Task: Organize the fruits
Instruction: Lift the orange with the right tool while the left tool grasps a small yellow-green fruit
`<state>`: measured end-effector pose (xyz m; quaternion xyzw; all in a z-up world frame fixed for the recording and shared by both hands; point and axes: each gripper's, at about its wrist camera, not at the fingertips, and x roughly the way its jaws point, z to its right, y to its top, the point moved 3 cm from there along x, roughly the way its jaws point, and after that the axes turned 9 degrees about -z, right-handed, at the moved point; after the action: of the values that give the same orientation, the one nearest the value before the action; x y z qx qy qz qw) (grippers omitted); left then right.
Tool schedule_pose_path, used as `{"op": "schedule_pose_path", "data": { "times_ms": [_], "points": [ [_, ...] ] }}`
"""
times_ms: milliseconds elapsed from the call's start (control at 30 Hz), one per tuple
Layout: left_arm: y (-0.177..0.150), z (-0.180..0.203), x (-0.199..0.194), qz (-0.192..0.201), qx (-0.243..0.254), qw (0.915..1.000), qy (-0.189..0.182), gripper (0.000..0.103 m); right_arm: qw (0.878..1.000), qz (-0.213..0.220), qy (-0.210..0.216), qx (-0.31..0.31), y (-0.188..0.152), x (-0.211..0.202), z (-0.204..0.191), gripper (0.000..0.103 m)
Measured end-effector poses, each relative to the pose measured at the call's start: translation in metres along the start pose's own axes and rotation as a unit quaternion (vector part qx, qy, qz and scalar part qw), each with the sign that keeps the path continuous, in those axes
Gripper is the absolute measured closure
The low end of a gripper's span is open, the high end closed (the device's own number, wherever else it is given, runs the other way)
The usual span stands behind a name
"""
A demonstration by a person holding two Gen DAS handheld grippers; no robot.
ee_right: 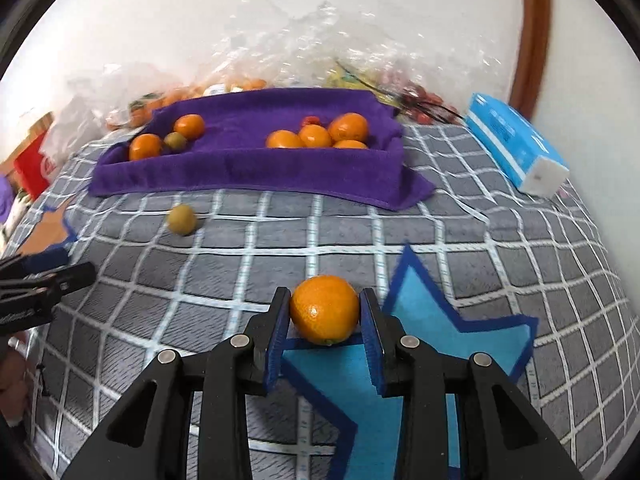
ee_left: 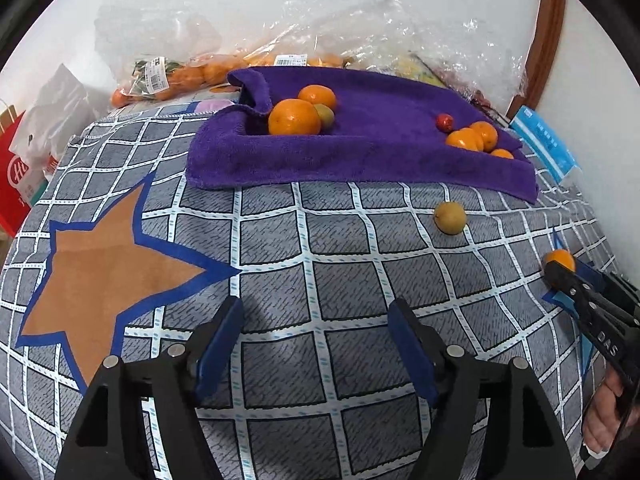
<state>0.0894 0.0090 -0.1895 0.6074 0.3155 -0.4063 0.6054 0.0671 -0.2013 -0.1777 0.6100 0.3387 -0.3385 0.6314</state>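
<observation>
Now, along my left gripper (ee_left: 316, 344): it gapes wide over bare quilt (ee_left: 340, 280), holding nothing. A loose greenish fruit (ee_left: 450, 218) lies ahead, just short of the purple towel (ee_left: 360, 152), which bears two separate clusters of fruit.

Along my right gripper (ee_right: 325, 322), blurred somewhat: it seems clamped on an orange (ee_right: 325, 310). I judge this fruit is mid-transfer; next it goes to the towel's right-hand orange pile (ee_right: 320, 136).

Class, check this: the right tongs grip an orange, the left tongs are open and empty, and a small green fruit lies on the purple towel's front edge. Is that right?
One error: the lone green fruit lies on the checked cloth, clear of the purple towel, as the left wrist view shows. The right tongs do grip the orange; the left tongs are open and empty.
</observation>
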Motion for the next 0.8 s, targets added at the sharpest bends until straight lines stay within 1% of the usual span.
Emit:
{"op": "schedule_pose_path", "data": {
  "times_ms": [67,167,200,267,333,400,467,500,533,600,667,800],
  "points": [
    [0.0,0.0,0.0,0.0,-0.004,1.0,-0.001,0.03,1.0,0.004,0.005,-0.005,0.0,-0.002,-0.001,0.068],
    [0.001,-0.002,-0.001,0.004,-0.013,0.9999,-0.006,0.031,1.0,0.004,0.016,0.006,0.0,-0.002,0.003,0.068],
    [0.002,-0.002,-0.002,0.006,-0.017,0.9998,-0.009,0.034,1.0,0.006,0.018,0.012,0.0,-0.002,0.006,0.068],
    [0.006,0.001,-0.002,0.002,-0.022,0.9996,-0.019,0.043,1.0,0.009,0.017,0.024,0.0,-0.004,0.011,0.068],
    [0.011,0.006,-0.003,-0.001,-0.021,0.9993,-0.031,0.045,0.999,0.01,0.019,0.028,0.0,-0.005,0.015,0.068],
    [0.017,0.016,-0.003,-0.002,-0.011,0.9992,-0.038,0.045,1.0,0.012,0.002,0.024,0.0,-0.005,0.019,0.068],
    [0.023,0.029,-0.002,0.005,0.005,0.9996,-0.029,0.046,1.0,0.016,-0.015,0.021,0.0,-0.006,0.025,0.068],
    [0.025,0.034,-0.001,0.005,0.012,0.9995,-0.031,0.047,0.999,0.018,-0.019,0.023,0.001,-0.006,0.03,0.068],
    [0.028,0.04,0.0,0.003,0.017,0.9992,-0.036,0.05,0.999,0.019,-0.022,0.028,0.0,-0.007,0.036,0.068],
    [0.032,0.048,0.002,0.001,0.021,0.9988,-0.043,0.053,0.999,0.016,-0.019,0.039,-0.001,-0.005,0.046,0.068],
    [0.036,0.059,0.004,0.0,0.028,0.9985,-0.046,0.06,0.998,0.011,-0.009,0.054,-0.002,-0.003,0.055,0.068],
    [0.045,0.08,0.008,0.004,0.049,0.9976,-0.049,0.061,0.997,0.013,0.015,0.077,-0.003,-0.003,0.066,0.068]
  ]
}}
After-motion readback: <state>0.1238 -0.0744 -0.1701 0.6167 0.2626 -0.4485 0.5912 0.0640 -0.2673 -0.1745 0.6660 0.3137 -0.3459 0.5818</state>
